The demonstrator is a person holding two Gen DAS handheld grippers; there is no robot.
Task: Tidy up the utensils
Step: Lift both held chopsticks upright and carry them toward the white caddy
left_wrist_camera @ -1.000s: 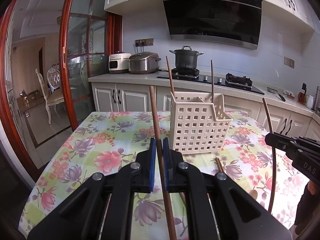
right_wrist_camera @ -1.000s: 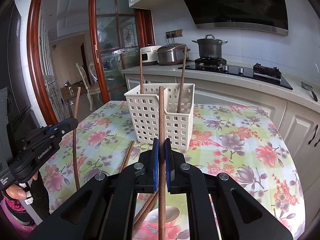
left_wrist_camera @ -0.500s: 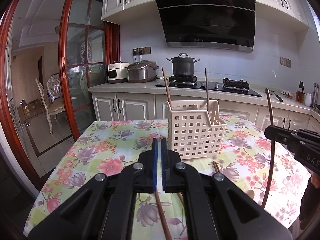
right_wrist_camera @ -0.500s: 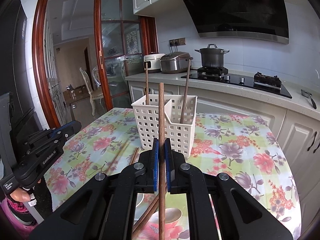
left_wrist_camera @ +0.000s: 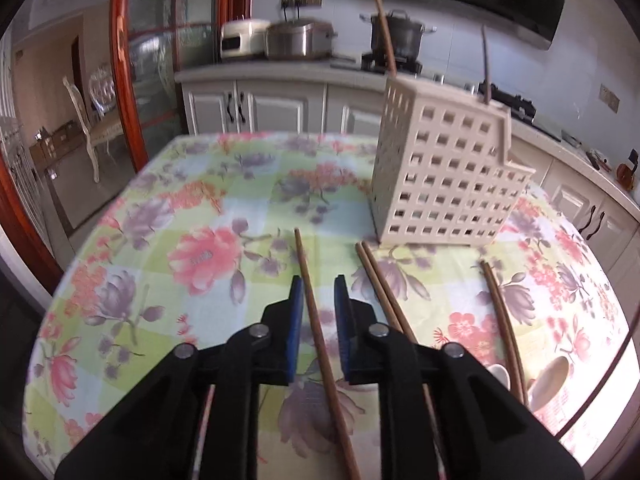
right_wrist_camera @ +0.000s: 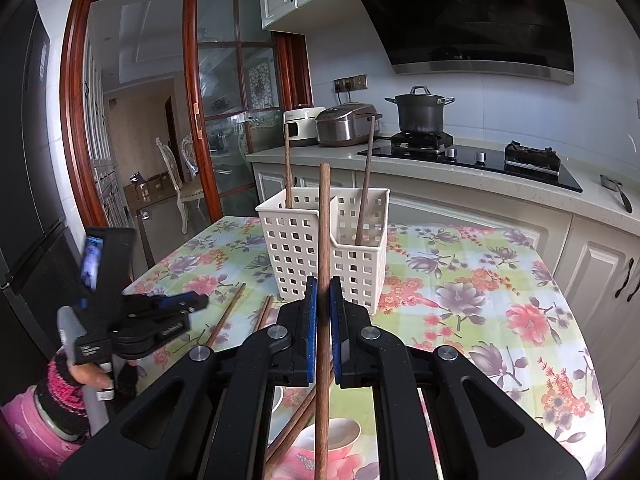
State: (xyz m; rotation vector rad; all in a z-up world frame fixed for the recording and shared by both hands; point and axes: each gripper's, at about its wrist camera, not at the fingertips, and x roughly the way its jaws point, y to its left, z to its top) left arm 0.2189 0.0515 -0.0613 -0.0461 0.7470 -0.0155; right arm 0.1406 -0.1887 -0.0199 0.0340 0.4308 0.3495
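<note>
A white perforated basket (left_wrist_camera: 444, 176) (right_wrist_camera: 292, 248) stands on the floral table with two brown chopsticks upright in it (right_wrist_camera: 366, 176). My left gripper (left_wrist_camera: 318, 284) (right_wrist_camera: 176, 308) points down at the cloth and its jaws are opening. One chopstick (left_wrist_camera: 316, 328) lies flat on the table between them, close to the left pad, and is not pinched. My right gripper (right_wrist_camera: 323, 284) is shut on an upright chopstick (right_wrist_camera: 324, 216) in front of the basket.
Several loose chopsticks lie on the cloth: a pair (left_wrist_camera: 376, 276) near the basket and others (left_wrist_camera: 500, 312) beside cups (left_wrist_camera: 548, 380) at the front edge. A person's hand in a pink sleeve (right_wrist_camera: 60, 380) holds the left gripper. Kitchen counter and stove stand behind.
The chopstick that the left gripper held upright has dropped to the table. The left gripper has tipped down over it and its jaws have parted. The right gripper has stayed put.
</note>
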